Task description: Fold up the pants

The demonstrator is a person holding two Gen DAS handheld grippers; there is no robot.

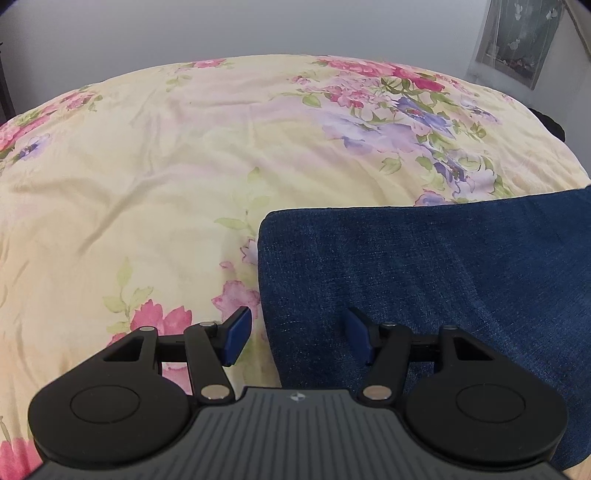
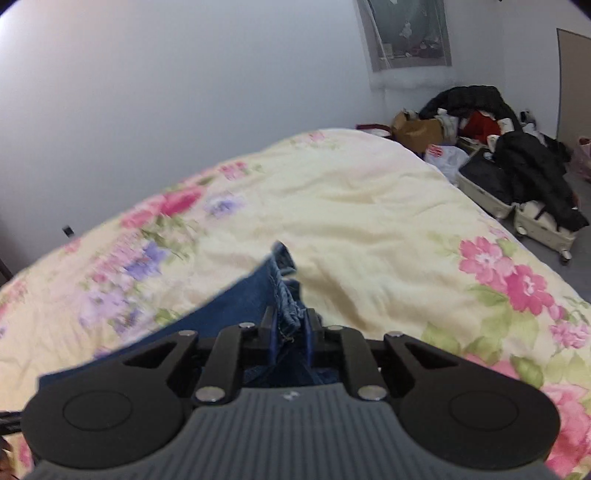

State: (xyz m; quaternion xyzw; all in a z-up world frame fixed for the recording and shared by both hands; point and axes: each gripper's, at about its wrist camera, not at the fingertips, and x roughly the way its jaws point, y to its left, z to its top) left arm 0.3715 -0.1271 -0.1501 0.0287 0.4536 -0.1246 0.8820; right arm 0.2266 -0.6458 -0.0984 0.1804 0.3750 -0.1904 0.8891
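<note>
One pair of blue denim pants point(image 1: 424, 280) was seen laid on a bed covered by a single yellow floral quilt point(image 1: 155, 177), with two claws at work over it. The left claw point(image 1: 297, 334) was held wide open above the near left corner of the folded denim; one blue pad point(image 1: 236, 334) was poised over the quilt just off the fabric's left edge, and the other was set over the denim itself, with nothing pinched between them. From that claw, the bulk of the pants was spread ahead and to its right, a rounded folded corner lying just beyond the fingertips.

The right claw point(image 2: 290, 326) was shown closed on a bunched, seamed edge of the pants point(image 2: 236, 306), the frayed cloth clamped between its two pads and drawn up into a ridge. The denim was seen running from the pinch back toward the claw's left and under its body, while a short peak of fabric rose just ahead of the fingertips. Bare quilt lay ahead and to the right of that claw.

Well beyond the bed's far corner, to the right claw's upper right, a heap of dark clothing and bags point(image 2: 509, 166) was piled on the floor beside an open pale suitcase point(image 2: 543, 229). One curtained window point(image 2: 406, 33) was set in the plain grey wall point(image 2: 184, 92) behind the bed.
</note>
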